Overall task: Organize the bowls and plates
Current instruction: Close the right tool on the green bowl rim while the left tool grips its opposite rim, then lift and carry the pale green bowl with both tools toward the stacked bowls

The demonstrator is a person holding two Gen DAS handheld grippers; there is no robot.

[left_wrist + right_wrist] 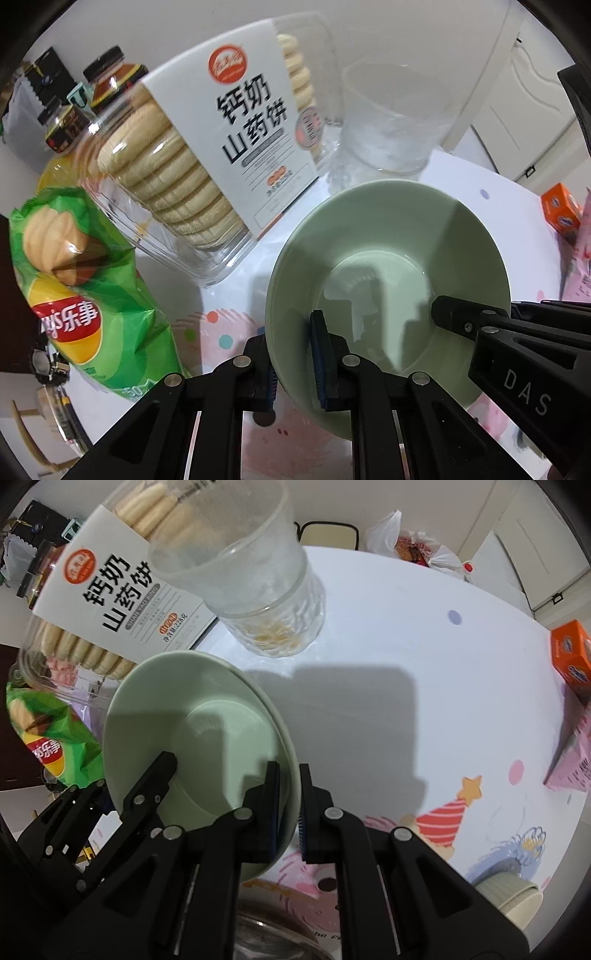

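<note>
A pale green bowl [388, 251] hangs a little above the party-print tablecloth, carried from both sides. My left gripper [293, 354] is shut on its left rim, with one blue pad inside the bowl and the other outside. In the right wrist view the same bowl [192, 720] fills the left half, and my right gripper [290, 790] is shut on its right rim. Each gripper shows in the other's view: the right one's finger [454, 317] reaches into the bowl, and the left one's finger [159, 775] lies over the far rim.
A clear box of biscuits [192, 147] and a green chips bag [85, 280] crowd the left. A frosted plastic cup [240, 565] stands behind the bowl. An orange box [572, 653] and a pink box [576, 760] sit right. A ribbed green cup [509, 897] lies near.
</note>
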